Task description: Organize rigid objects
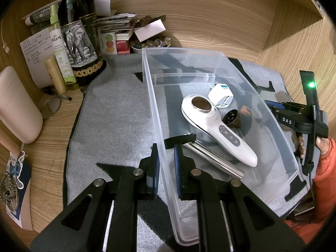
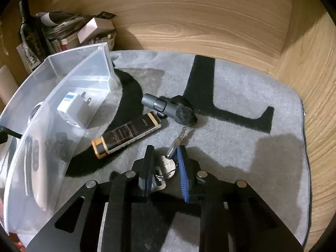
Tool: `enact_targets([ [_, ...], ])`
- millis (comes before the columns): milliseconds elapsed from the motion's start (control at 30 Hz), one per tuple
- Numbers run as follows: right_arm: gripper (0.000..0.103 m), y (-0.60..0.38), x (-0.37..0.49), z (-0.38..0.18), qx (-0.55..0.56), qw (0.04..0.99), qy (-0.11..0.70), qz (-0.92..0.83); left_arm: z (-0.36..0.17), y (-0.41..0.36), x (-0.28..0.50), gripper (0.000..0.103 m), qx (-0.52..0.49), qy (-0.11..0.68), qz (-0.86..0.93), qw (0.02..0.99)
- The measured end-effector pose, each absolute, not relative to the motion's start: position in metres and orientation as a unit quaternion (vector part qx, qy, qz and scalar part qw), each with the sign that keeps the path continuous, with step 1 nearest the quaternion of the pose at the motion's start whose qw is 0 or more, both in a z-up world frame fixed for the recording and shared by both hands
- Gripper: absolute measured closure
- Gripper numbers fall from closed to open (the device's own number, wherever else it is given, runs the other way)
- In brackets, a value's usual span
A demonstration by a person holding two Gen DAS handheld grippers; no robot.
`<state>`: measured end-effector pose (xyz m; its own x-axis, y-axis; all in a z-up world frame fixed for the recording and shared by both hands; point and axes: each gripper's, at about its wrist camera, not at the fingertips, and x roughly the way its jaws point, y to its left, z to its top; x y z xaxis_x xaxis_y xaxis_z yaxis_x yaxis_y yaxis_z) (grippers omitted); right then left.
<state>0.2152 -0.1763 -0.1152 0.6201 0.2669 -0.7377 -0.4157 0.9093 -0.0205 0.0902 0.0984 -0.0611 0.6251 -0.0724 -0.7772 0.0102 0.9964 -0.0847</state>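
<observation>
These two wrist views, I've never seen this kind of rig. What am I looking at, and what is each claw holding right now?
No robot arm here: a person holds a two-finger claw in each hand, each with a fisheye camera looking along its fingers.

Left view: the left claw is clamped on the near wall of the clear plastic bin. Inside lie a white handheld device, a white plug adapter and a metal tube. The person's hand holds the other tool at the right edge.

Right view: the right claw has closed around a bunch of keys on the grey mat. A dark box and a grey brush attachment lie outside the bin.
</observation>
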Motion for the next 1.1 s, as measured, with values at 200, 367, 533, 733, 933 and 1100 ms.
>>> enact_targets([
  [200, 0.095, -0.180, 0.209, -0.109, -0.092, 0.898, 0.381, 0.197, -0.061, 0.098, 0.090, 0.091, -0.036, 0.432, -0.023, 0.901],
  [367, 0.099, -0.184, 0.205, -0.100, -0.086, 0.905, 0.368, 0.195, -0.061, 0.098, 0.090, 0.091, -0.036, 0.433, -0.023, 0.901],
  [533, 0.099, -0.189, 0.203, -0.089, -0.085, 0.904, 0.369, 0.199, -0.061, 0.098, 0.090, 0.091, -0.036, 0.432, -0.022, 0.901],
  [733, 0.067, -0.188, 0.208, -0.093, -0.081, 0.899, 0.385, 0.195, -0.061, 0.098, 0.090, 0.091, -0.036, 0.433, -0.023, 0.901],
  [933, 0.068, -0.167, 0.224, -0.119, -0.110, 0.885, 0.408, 0.196, -0.061, 0.098, 0.090, 0.091, -0.036, 0.433, -0.023, 0.901],
  [1100, 0.094, -0.161, 0.228, -0.121, -0.118, 0.888, 0.396, 0.202, -0.061, 0.098, 0.090, 0.091, -0.036, 0.433, -0.023, 0.901],
])
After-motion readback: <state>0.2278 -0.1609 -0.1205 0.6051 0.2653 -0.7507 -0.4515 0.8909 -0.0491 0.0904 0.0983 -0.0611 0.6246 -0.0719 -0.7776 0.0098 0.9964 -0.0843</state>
